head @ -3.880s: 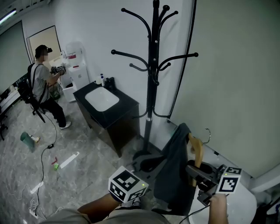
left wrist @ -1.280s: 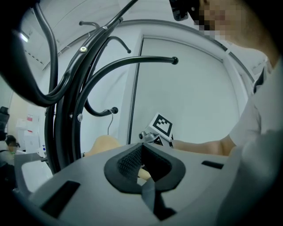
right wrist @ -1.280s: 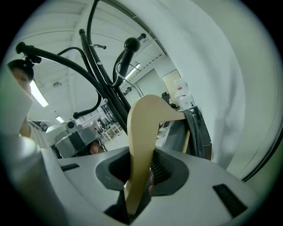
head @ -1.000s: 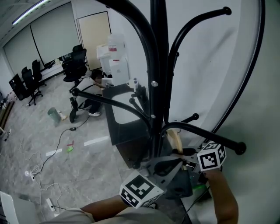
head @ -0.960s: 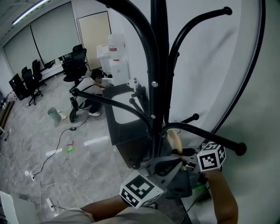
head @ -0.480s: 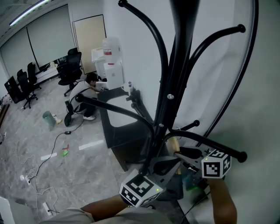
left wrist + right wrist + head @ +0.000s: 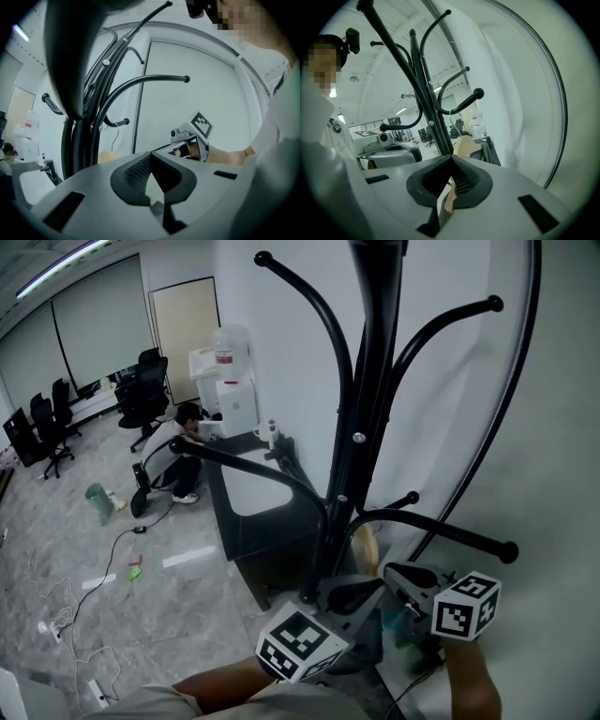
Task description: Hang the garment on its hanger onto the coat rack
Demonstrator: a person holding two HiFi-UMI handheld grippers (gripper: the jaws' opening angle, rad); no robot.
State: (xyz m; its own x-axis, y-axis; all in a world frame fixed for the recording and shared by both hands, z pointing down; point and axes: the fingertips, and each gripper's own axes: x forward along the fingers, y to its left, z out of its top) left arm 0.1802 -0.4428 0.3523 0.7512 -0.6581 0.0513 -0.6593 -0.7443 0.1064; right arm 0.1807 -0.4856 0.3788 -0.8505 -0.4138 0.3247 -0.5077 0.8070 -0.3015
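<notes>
The black coat rack [image 7: 361, 427] fills the middle of the head view. A wooden hanger [image 7: 367, 545] with a dark grey garment [image 7: 373, 641] hangs close to the pole, under a lower arm. The hanger's wire hook [image 7: 114, 136] rises toward a short peg. My right gripper [image 7: 405, 575] is just right of the hanger; its jaws have just been closing and now meet, with only a thin tan sliver showing behind the tips [image 7: 451, 161]. My left gripper [image 7: 354, 594] is in front of the garment, its tips together [image 7: 150, 159] with nothing seen between them.
A black cabinet [image 7: 267, 540] with a white top stands behind the rack. Farther back are a water dispenser [image 7: 230, 371], a crouching person [image 7: 178, 442] and office chairs [image 7: 141, 395]. Cables [image 7: 56, 615] lie on the floor. A white wall [image 7: 553, 474] is close on the right.
Four seconds ago my right gripper held the hanger low beside the rack; now it hangs at the pole. In the last second the right gripper drew back rightward. The left gripper stayed.
</notes>
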